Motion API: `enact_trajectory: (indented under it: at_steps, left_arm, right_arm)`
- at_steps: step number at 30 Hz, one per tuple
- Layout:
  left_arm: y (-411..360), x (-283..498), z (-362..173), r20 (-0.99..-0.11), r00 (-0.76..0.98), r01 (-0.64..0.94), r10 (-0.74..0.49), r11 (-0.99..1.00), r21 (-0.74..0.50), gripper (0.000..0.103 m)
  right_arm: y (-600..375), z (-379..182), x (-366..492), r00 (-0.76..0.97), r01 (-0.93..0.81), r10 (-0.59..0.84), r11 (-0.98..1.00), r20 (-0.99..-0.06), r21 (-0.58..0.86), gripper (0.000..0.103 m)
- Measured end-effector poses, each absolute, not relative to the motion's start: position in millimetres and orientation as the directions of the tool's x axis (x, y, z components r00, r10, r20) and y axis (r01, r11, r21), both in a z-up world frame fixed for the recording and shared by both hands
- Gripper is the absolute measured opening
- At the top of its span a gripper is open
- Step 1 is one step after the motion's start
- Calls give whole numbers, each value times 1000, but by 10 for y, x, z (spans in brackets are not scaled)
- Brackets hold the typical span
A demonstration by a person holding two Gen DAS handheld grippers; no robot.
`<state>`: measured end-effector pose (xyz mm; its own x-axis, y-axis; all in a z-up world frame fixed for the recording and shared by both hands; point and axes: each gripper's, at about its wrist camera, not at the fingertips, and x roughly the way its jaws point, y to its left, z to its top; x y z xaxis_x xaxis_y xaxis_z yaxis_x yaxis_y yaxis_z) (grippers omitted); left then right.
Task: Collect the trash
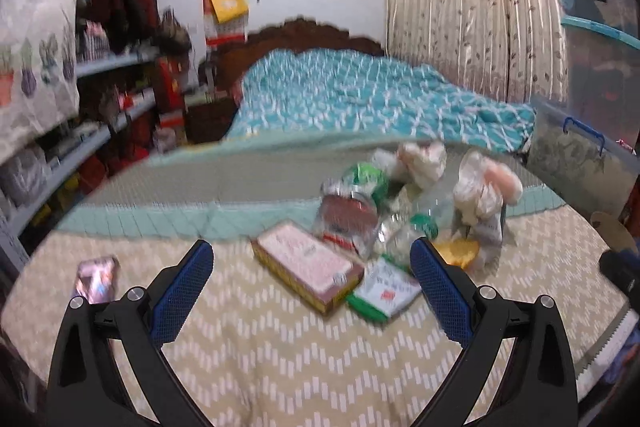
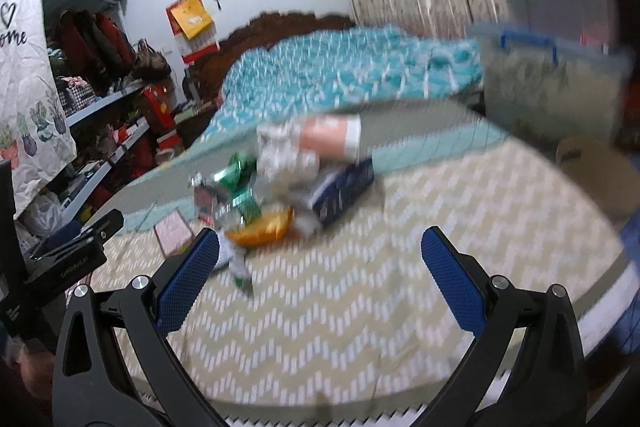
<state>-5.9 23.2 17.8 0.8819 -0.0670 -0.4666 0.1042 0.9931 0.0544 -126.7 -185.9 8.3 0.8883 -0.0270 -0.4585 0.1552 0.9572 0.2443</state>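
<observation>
A pile of trash lies on a beige zigzag mat (image 1: pixel 280 347). In the left wrist view I see a pink flat box (image 1: pixel 308 265), a green-and-white packet (image 1: pixel 382 293), a crushed clear bottle with a red label (image 1: pixel 346 223), a green wrapper (image 1: pixel 366 177), an orange peel (image 1: pixel 458 253) and crumpled white bags (image 1: pixel 480 187). My left gripper (image 1: pixel 310 267) is open, above the box. In the right wrist view the pile is blurred: the orange peel (image 2: pixel 260 229), green wrapper (image 2: pixel 240 183), a dark blue box (image 2: pixel 342 193). My right gripper (image 2: pixel 320 259) is open and empty, short of the pile.
A phone (image 1: pixel 96 277) lies on the mat at the left. A bed with a teal quilt (image 1: pixel 360 99) is behind. Shelves (image 1: pixel 100 99) stand at the left, stacked plastic bins (image 1: pixel 592 67) at the right. The left gripper's body (image 2: pixel 68 255) shows at the right view's left edge.
</observation>
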Motion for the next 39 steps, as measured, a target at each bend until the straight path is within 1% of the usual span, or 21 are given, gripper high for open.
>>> enact_trajectory:
  at_steps: [2, 4, 8, 9, 12, 18, 24, 26, 28, 29, 31, 32, 33, 34, 36, 38, 39]
  left_arm:
    - [234, -66, 229, -451, 890, 102, -71, 994, 46, 94]
    - [258, -67, 259, -446, 891, 107, -89, 994, 17, 95]
    - [317, -7, 207, -490, 863, 120, -124, 992, -40, 94]
    - [325, 20, 188, -508, 851, 126, -132, 991, -45, 94]
    - [333, 57, 143, -531, 838, 124, -128, 991, -43, 94]
    - [338, 80, 115, -540, 834, 118, -113, 993, -25, 94]
    - [381, 96, 101, -532, 843, 104, -85, 995, 5, 95]
    - [413, 106, 105, -529, 845, 100, -80, 995, 9, 94]
    - [466, 110, 127, -513, 855, 87, -67, 996, 13, 94]
    - [496, 110, 141, -505, 861, 80, -63, 997, 12, 94]
    - [581, 130, 169, -498, 864, 81, -77, 997, -13, 94]
    - [621, 147, 172, -503, 860, 87, -91, 996, -31, 94]
    - [674, 176, 174, -512, 852, 92, -106, 994, -53, 94]
    - [730, 208, 169, -524, 844, 93, -117, 993, -73, 94]
    - [815, 277, 151, -545, 826, 102, -143, 989, -105, 90]
    - [884, 398, 107, -581, 790, 126, -195, 980, -156, 87]
    - [910, 511, 62, -610, 760, 139, -224, 973, -184, 87]
  right_arm:
    - [-1850, 173, -1291, 908, 155, -46, 961, -417, 230, 100]
    - [-1835, 183, -1299, 914, 157, -50, 959, -402, 237, 100]
    - [-1833, -6, -1236, 882, 158, -6, 946, -470, 285, 99]
    - [-1829, -60, -1210, 869, 155, 12, 943, -495, 294, 99]
    - [-1819, -133, -1194, 854, 157, 30, 937, -520, 311, 98]
    - [-1795, -140, -1187, 855, 157, 27, 938, -518, 308, 98]
    - [-1765, -157, -1175, 852, 150, 35, 939, -522, 308, 92]
    - [-1754, -160, -1177, 855, 143, 41, 939, -516, 312, 87]
    - [-1752, -167, -1175, 857, 127, 56, 940, -512, 317, 74]
    - [-1747, -170, -1174, 857, 117, 66, 941, -510, 318, 69]
    - [-1739, -172, -1179, 857, 104, 79, 941, -509, 321, 49]
    - [-1718, -188, -1154, 853, 65, 119, 942, -508, 329, 45]
    - [-1702, -192, -1139, 850, 55, 126, 944, -511, 324, 41]
    - [-1683, -192, -1126, 849, 47, 129, 947, -513, 317, 41]
    - [-1664, -189, -1114, 848, 40, 132, 950, -513, 310, 41]
    - [-1601, -206, -1056, 842, 16, 143, 958, -521, 288, 41]
    - [-1582, -230, -1018, 834, 8, 151, 958, -531, 285, 43]
